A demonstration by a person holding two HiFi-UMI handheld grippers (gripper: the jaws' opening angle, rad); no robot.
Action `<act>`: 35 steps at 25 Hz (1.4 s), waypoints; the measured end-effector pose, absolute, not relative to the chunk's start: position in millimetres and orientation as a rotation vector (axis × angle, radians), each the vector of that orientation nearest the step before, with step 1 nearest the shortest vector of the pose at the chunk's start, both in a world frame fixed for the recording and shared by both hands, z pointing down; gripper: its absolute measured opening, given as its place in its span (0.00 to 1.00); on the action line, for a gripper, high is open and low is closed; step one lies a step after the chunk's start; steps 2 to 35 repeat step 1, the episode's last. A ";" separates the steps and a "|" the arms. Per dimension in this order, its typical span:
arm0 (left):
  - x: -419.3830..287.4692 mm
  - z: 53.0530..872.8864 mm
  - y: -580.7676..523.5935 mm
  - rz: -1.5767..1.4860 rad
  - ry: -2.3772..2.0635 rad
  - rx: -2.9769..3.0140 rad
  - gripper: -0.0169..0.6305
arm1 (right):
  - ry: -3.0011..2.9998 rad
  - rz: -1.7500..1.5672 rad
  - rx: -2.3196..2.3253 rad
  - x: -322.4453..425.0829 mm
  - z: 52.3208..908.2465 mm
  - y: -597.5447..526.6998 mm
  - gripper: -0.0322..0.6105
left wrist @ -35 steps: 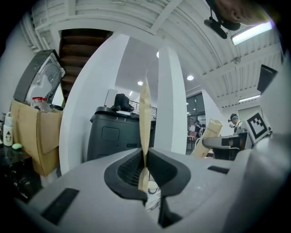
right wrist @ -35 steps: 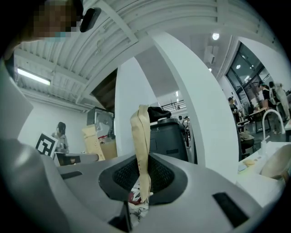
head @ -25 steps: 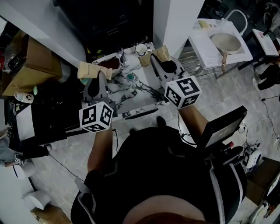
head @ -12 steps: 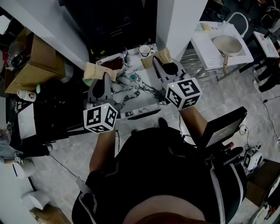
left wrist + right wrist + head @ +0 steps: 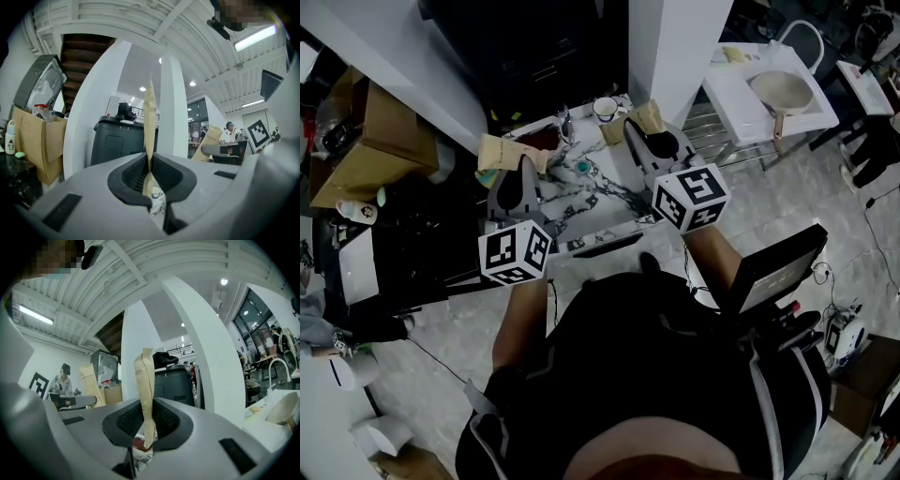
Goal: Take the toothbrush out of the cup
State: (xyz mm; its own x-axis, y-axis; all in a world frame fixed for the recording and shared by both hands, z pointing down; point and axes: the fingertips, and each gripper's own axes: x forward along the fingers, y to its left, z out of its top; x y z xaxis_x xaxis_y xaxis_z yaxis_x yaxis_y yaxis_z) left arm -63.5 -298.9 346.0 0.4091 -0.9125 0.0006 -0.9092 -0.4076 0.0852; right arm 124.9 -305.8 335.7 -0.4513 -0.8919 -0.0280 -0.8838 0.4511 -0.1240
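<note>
- The left gripper [image 5: 150, 171] is clamped on a thin tan paper strip [image 5: 149, 117], which stands upright between its 2 pads at the centre of the left gripper view.
- The right gripper [image 5: 146, 420] is closed on a folded tan paper piece [image 5: 145, 376], also upright, at the centre of its view.
- In the head view both grippers point up the frame over a marbled table [image 5: 591, 202], 1 left of centre and 1 right of centre, apart from each other.
- The cup [image 5: 604, 108], white, stands at the table's far edge, upper centre of the frame, just left of the folded tan paper piece.
- The toothbrush cannot be made out in any view.
</note>
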 end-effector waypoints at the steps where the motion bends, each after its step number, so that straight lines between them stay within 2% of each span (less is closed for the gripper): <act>1: -63.3 346.7 -298.3 -0.071 -1.667 2.574 0.07 | 2.599 -0.137 -1.595 124.7 335.1 -304.9 0.13; 35: -63.3 346.7 -298.3 -0.071 -1.667 2.574 0.07 | 2.599 -0.137 -1.595 124.7 335.1 -304.9 0.13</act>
